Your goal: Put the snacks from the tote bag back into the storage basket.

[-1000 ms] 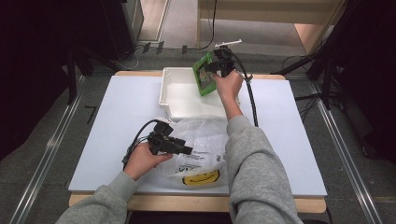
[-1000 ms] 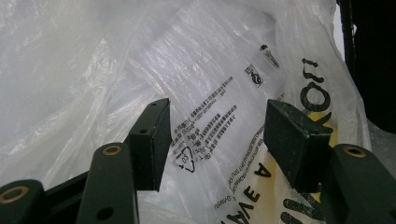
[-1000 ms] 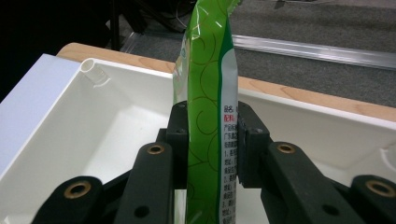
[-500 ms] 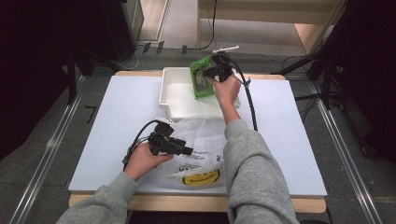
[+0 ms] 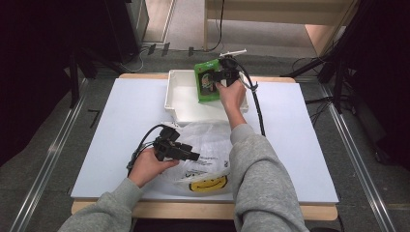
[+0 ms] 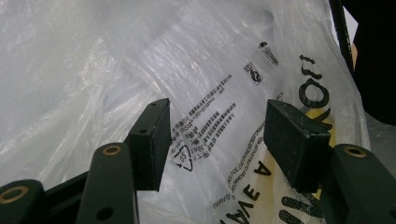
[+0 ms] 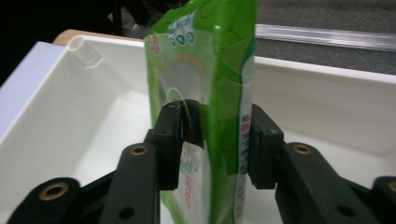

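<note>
A green snack pouch (image 5: 208,82) stands on edge in the white tray (image 5: 170,96) at the table's far side. My right gripper (image 5: 217,77) is around it. In the right gripper view the pouch (image 7: 219,70) rises between the jaws of this gripper (image 7: 212,114), which have just been opening. The pads sit close beside it without squeezing it. My left gripper (image 5: 196,156) hovers open over a crumpled clear plastic bag (image 5: 212,140) near the front edge. In the left gripper view that gripper (image 6: 217,116) has wide jaws with the printed bag (image 6: 93,56) below them.
The white table (image 5: 125,121) has bare room left and right of the bag. The right gripper's black cable (image 5: 258,111) trails down the table beside the forearm. The tray's inner wall (image 7: 56,116) is bare around the pouch. Dark floor and stands surround the table.
The right hand has shifted the pouch slightly left and down into the tray. The left hand and the bag have stayed put.
</note>
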`<state>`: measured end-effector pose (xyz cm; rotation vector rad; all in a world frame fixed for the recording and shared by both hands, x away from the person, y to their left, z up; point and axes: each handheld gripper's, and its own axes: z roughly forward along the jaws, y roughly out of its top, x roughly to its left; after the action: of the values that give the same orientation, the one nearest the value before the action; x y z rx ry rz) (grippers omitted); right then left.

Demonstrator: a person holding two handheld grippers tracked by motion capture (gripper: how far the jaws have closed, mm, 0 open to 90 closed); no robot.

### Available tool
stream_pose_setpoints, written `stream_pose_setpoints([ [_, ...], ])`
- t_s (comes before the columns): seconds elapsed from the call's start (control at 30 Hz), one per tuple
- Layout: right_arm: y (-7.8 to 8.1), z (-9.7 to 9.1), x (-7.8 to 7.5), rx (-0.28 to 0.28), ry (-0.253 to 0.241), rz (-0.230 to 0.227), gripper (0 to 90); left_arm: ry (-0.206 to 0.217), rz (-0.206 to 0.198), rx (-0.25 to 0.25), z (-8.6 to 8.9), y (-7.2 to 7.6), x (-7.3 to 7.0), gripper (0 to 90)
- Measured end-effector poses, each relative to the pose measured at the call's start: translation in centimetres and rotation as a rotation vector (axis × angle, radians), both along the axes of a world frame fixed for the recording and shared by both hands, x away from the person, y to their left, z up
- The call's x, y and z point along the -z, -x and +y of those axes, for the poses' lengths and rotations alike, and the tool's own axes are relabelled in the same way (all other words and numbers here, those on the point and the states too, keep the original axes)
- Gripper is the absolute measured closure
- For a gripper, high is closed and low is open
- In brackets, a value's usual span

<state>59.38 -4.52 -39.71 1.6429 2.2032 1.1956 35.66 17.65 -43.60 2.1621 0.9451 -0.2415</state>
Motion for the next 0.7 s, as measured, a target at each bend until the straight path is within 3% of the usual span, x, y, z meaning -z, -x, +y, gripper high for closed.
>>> stream_pose_setpoints([
  [0.1,-0.1,0.2,0.2,0.009,0.026,-0.005,57.8,-0.001,-0.001,0.000,0.0,0.0,0.0,42.6],
  [0.13,0.0,0.3,0.3,0.020,0.067,-0.011,55.4,0.000,-0.004,-0.002,0.0,0.0,-0.1,42.7],
  [0.2,-0.1,0.3,0.3,0.024,0.073,-0.016,53.2,-0.003,-0.004,-0.002,0.0,0.0,0.0,42.6],
  [0.53,-0.6,0.1,1.2,0.035,0.051,0.043,47.4,-0.003,-0.007,-0.004,0.1,0.0,0.0,42.7],
  [0.7,-0.7,0.0,1.2,0.041,0.055,0.042,46.1,-0.002,-0.006,-0.004,0.0,0.0,0.0,42.6],
])
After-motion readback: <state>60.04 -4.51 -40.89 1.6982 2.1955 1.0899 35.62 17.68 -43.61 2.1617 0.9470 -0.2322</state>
